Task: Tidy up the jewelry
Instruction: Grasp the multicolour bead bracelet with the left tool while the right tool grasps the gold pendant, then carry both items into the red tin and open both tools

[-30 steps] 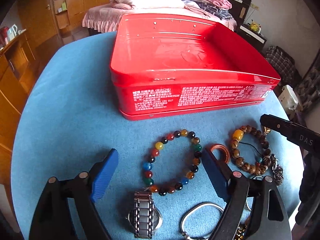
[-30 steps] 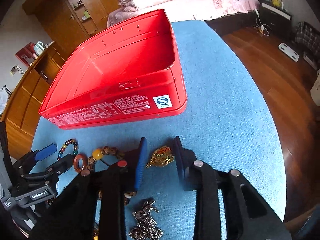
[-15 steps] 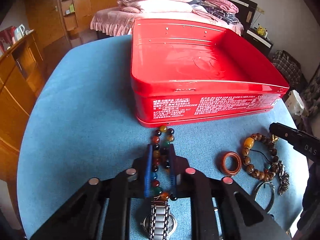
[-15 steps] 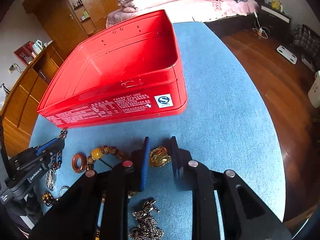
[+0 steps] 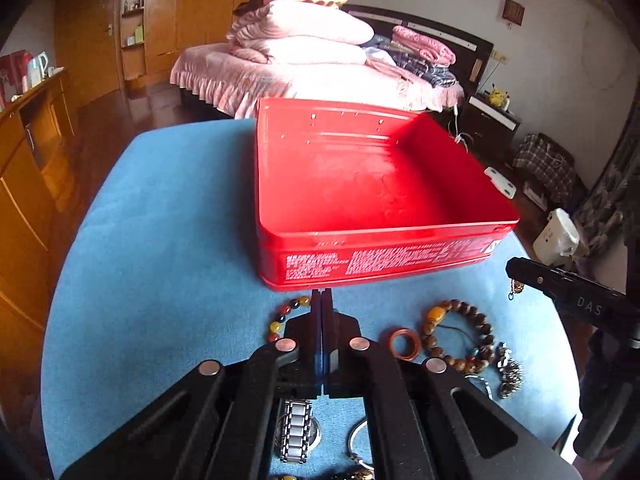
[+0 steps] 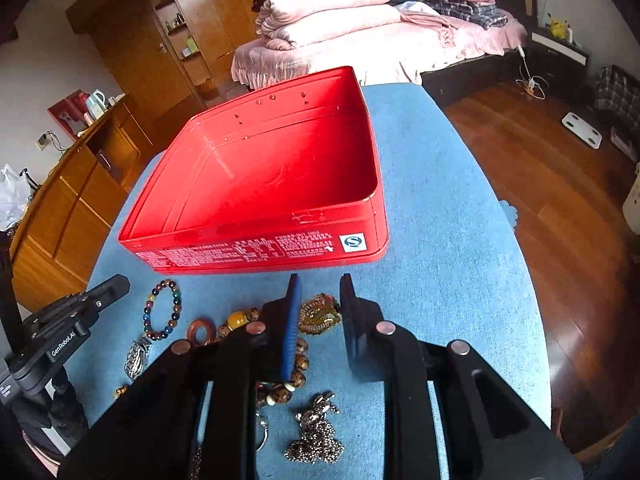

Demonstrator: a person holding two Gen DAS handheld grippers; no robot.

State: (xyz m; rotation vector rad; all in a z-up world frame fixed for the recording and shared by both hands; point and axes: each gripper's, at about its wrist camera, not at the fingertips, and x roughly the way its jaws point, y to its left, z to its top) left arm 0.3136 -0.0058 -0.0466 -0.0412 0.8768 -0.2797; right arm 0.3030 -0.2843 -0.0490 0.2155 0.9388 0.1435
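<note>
An open red tin box [image 5: 360, 236] stands on the blue table, also in the right wrist view [image 6: 256, 248]. My left gripper [image 5: 321, 300] is shut with nothing clearly between its fingers, above the table; the multicolored bead bracelet [image 5: 286, 316] lies on the cloth beside it and shows whole in the right wrist view [image 6: 162, 310]. My right gripper [image 6: 318, 288] has its fingers close around a gold ornament [image 6: 320, 316], lifted slightly. A brown bead bracelet [image 5: 456, 336], a red-brown ring [image 5: 404, 344] and a silver watch [image 5: 296, 432] lie on the cloth.
A silver chain pile [image 6: 316, 436] lies at the near edge. The blue round table [image 5: 160, 240] drops off to wooden floor on the right. A wooden cabinet [image 5: 28, 152] stands left, a bed [image 5: 320, 72] behind.
My left gripper closed fully, rose and moved toward the box; the bead bracelet stayed on the table. My right gripper lifted a little with the gold ornament between its fingers.
</note>
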